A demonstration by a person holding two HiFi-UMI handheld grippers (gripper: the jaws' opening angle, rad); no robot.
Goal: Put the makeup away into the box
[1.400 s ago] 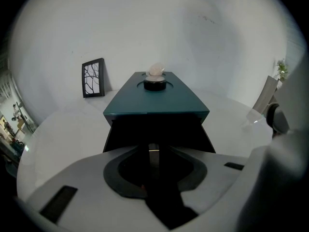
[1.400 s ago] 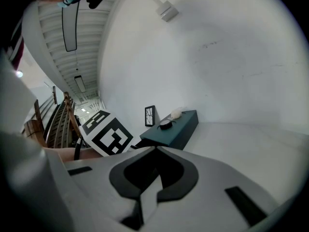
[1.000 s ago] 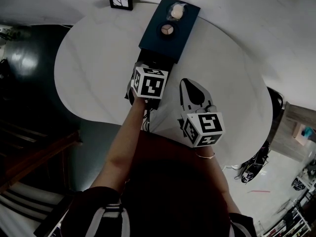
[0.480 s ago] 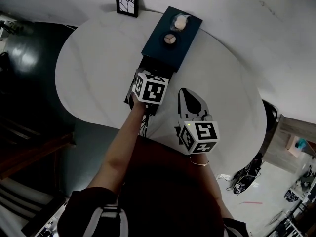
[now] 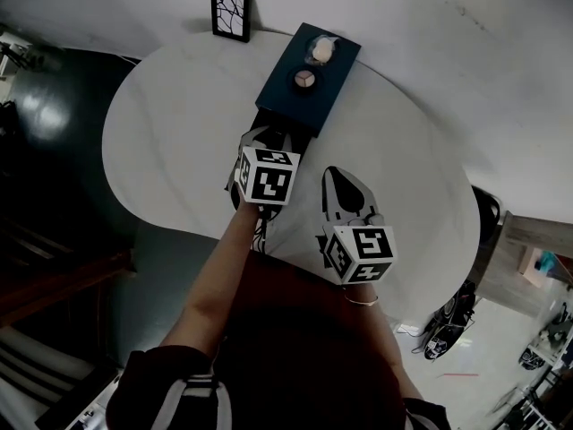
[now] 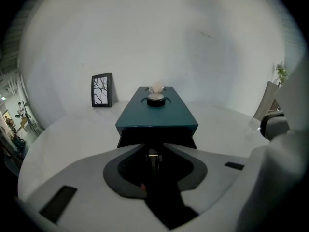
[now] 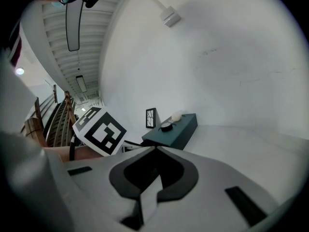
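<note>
A teal box (image 5: 285, 95) lies at the far side of the round white table (image 5: 170, 141), its dark drawer (image 5: 288, 125) pulled out toward me. On the lid sit a round compact (image 5: 305, 79) and a pale puff (image 5: 320, 50). My left gripper (image 5: 262, 139) hovers just in front of the drawer mouth (image 6: 157, 138), shut on a slim dark makeup stick with a gold band (image 6: 152, 159). To its right, my right gripper (image 5: 335, 174) is over bare table, its jaws shut with nothing in them (image 7: 155, 149).
A small black-framed picture (image 5: 231, 13) stands at the table's back edge, left of the box (image 6: 156, 116). Beyond the table's left edge lie a dark floor and stairs (image 5: 54, 267). A white wall (image 6: 159, 37) rises behind the table.
My left gripper has drawn back from the drawer toward me and risen a little, still holding the stick. The right gripper has kept its place.
</note>
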